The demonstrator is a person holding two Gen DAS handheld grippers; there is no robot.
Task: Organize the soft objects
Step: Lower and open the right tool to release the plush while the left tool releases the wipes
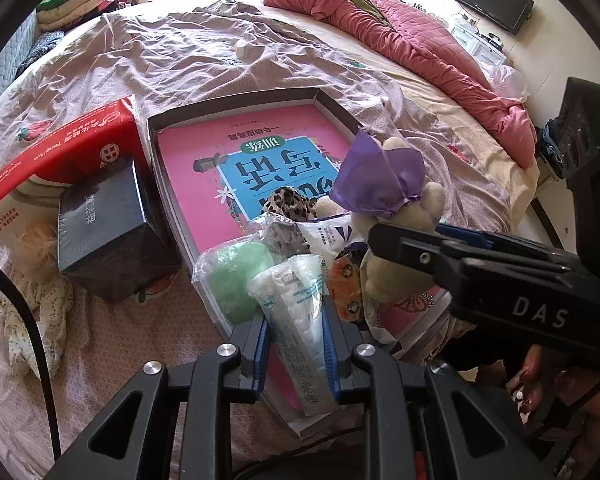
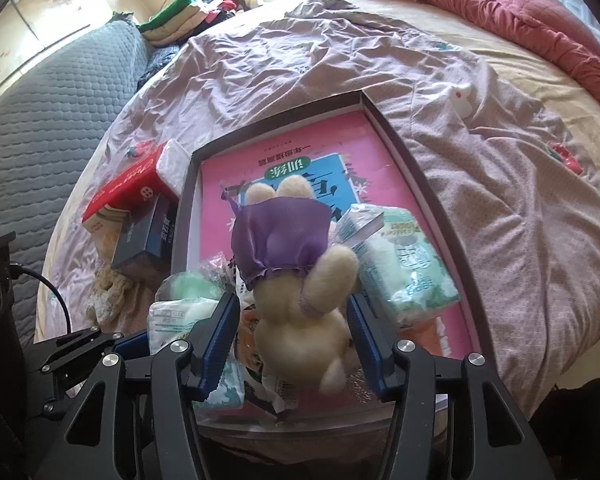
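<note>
A shallow grey box (image 1: 236, 98) (image 2: 420, 168) with a pink book inside lies on the bed. My left gripper (image 1: 296, 344) is shut on a clear bag of white cotton pads (image 1: 296, 304) over the box's near end. My right gripper (image 2: 292, 336) has its fingers wide around a cream plush toy with a purple dress (image 2: 296, 276); the toy also shows in the left wrist view (image 1: 384, 184). I cannot tell if the pads touch it. A bagged green sponge (image 1: 240, 276), a leopard-print piece (image 1: 288, 204) and a white-green soft pack (image 2: 408, 260) lie in the box.
A red tissue pack (image 1: 64, 156) and a dark blue box (image 1: 104, 220) sit left of the grey box. A floral cloth (image 1: 36, 320) lies near the left. A red quilt (image 1: 412, 40) is bunched at the far right. Folded clothes (image 2: 180, 20) are at the back left.
</note>
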